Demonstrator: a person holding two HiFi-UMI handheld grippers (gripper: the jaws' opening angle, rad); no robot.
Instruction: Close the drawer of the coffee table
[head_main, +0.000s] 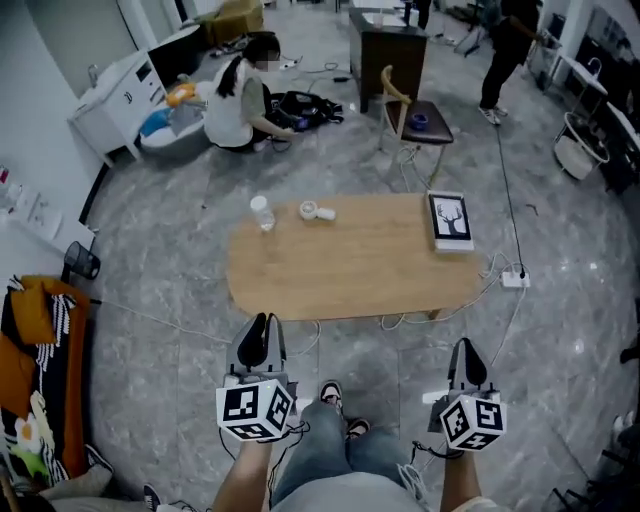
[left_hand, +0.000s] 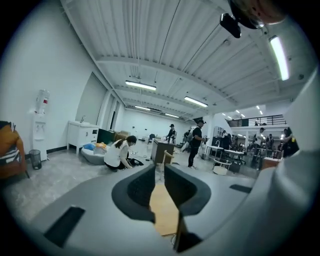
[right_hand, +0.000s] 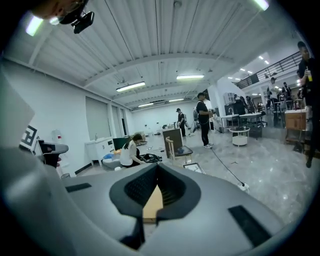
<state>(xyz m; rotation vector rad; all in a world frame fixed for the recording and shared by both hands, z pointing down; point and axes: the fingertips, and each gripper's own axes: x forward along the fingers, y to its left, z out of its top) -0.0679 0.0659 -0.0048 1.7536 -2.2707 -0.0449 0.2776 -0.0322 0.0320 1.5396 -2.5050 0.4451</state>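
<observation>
The coffee table (head_main: 350, 265) has an oval wooden top and stands on the grey floor ahead of me; no drawer front shows from above. Both grippers hang in the air short of its near edge, touching nothing. My left gripper (head_main: 262, 320) is near the table's left end, its jaws close together with a narrow slit and nothing in it. In the left gripper view (left_hand: 160, 171) the tabletop (left_hand: 162, 210) shows through that slit. My right gripper (head_main: 466, 347) is shut and empty, and its fingertips (right_hand: 150, 172) meet in the right gripper view.
On the table stand a small clear bottle (head_main: 262, 213), a white roll (head_main: 316, 211) and a framed deer picture (head_main: 450, 220). A power strip (head_main: 515, 279) with cables lies by the right end. Beyond are a chair (head_main: 415, 120) and a crouching person (head_main: 235, 100).
</observation>
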